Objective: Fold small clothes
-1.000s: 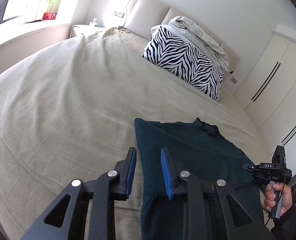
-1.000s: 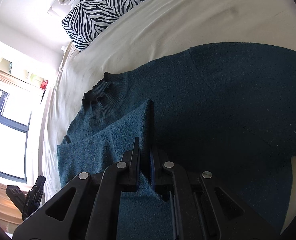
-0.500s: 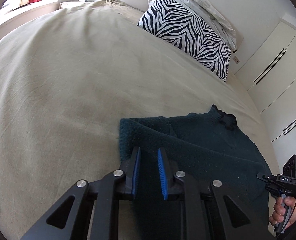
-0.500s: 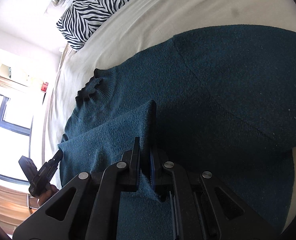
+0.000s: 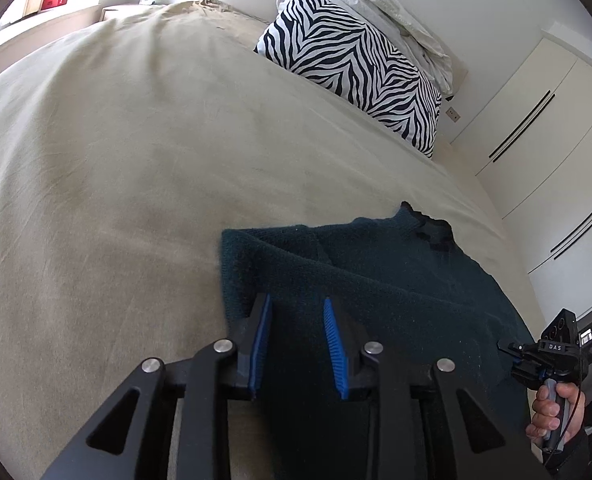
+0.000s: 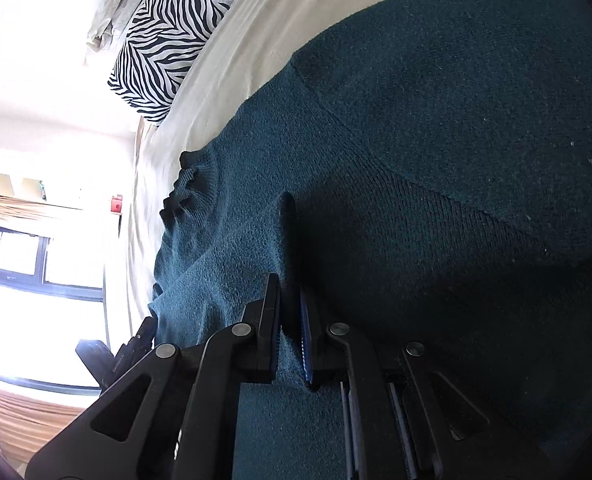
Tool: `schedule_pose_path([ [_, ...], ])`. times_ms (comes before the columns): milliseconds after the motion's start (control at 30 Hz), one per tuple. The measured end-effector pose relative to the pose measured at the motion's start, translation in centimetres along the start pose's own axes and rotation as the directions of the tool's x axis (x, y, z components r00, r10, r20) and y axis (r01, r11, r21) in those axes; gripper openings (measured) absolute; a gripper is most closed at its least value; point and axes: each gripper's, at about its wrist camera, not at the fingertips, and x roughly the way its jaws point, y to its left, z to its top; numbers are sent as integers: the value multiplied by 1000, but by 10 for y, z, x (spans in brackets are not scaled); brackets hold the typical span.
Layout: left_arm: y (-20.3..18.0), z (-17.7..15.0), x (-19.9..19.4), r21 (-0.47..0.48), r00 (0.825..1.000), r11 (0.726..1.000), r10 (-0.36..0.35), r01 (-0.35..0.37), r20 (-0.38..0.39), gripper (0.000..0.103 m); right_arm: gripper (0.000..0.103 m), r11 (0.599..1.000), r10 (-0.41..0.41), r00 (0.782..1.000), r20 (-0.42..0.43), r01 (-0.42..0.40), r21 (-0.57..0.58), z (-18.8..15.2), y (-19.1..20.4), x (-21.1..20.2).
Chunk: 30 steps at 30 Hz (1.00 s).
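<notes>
A fold of the sweater (image 6: 435, 184) is pinched by the nearly closed right gripper (image 6: 290, 304). The left gripper (image 5: 296, 320) is held open (nothing inside) over the sweater's edge. The sweater is spread on the bed (image 5: 136, 160); a pillow (image 5: 355, 64) is seen at 1 o'clock.

Both wrist views low over the bed (image 5: 136, 160), sharing sweater (image 6: 415, 160) and zebra pillow (image 5: 355, 64).

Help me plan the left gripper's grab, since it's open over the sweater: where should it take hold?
Probably the folded left edge of the teal sweater, coming from the bare bedsheet side. That edge is thick and slightly raised, so the left gripper could close around it. The right gripper already pinches a raised fold nearer the middle.
</notes>
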Motion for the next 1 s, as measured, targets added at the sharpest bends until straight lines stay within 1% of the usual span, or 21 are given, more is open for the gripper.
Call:
schedule_pose_path([
  [133, -16, -26, -16, 90, 1000, 996, 28, -28, -5, 31, 8, 1000, -5, 1000, 8, 5, -14, -8, -2, -9],
  [200, -24, -38, -24, 134, 998, 989, 56, -55, -1, 32, 8, 999, -30, 999, 24, 30, -11, -11, -2, -18],
  [300, -32, -54, -34, 188, 996, 978, 84, -84, 9, 36, 9, 994, -88, 990, 109, 94, -50, -18, 10, -42],
  [333, -34, -57, -36, 197, 995, 976, 96, -97, 12, 36, 9, 993, -85, 987, 138, 96, -73, -21, 16, -49],
  [400, -38, -61, -37, 207, 994, 972, 111, -112, 14, 36, 9, 992, -45, 986, 163, 63, -110, -24, 30, -56],
  [467, -42, -64, -39, 216, 992, 968, 125, -125, 12, 36, 9, 988, -3, 991, 135, 24, -154, -28, 42, -50],
  [533, -49, -68, -37, 237, 991, 963, 133, -130, 3, 36, 9, 984, -14, 997, 79, 28, -178, -30, 47, -31],
  [567, -51, -70, -35, 250, 990, 959, 142, -136, -6, 37, 9, 984, -22, 999, 41, 29, -175, -30, 43, -18],
  [600, -53, -72, -34, 259, 988, 955, 154, -145, -13, 37, 8, 987, -47, 999, -3, 46, -156, -28, 34, -4],
  [633, -55, -74, -33, 266, 986, 952, 165, -155, -15, 36, 6, 992, -21, 1000, -14, 19, -126, -26, 23, 2],
  [667, -57, -75, -34, 270, 985, 950, 170, -160, -15, 37, 6, 995, 28, 1000, -3, -29, -95, -25, 14, -1],
  [700, -59, -74, -36, 270, 986, 950, 168, -158, -15, 37, 6, 996, 42, 999, 24, -40, -78, -24, 10, -10],
  [733, -61, -75, -38, 268, 987, 951, 162, -152, -16, 37, 7, 996, 25, 997, 70, -19, -82, -25, 7, -21],
  [800, -68, -76, -40, 270, 987, 951, 160, -149, -20, 37, 9, 994, -36, 986, 161, 52, -100, -25, -1, -48],
  [833, -73, -78, -41, 278, 988, 950, 153, -141, -19, 37, 9, 994, -46, 981, 190, 64, -91, -25, -8, -62],
  [900, -87, -81, -41, 292, 990, 948, 141, -130, -18, 42, 9, 997, -49, 966, 253, 63, -50, -24, -29, -96],
  [933, -96, -83, -40, 299, 992, 947, 127, -116, -18, 43, 12, 997, -59, 955, 291, 68, -23, -25, -41, -114],
  [967, -106, -85, -38, 309, 994, 946, 111, -99, -22, 47, 20, 998, -66, 942, 330, 67, 8, -26, -55, -134],
  [1000, -115, -87, -36, 319, 995, 944, 97, -84, -26, 48, 26, 997, -74, 926, 370, 60, 49, -28, -71, -153],
])
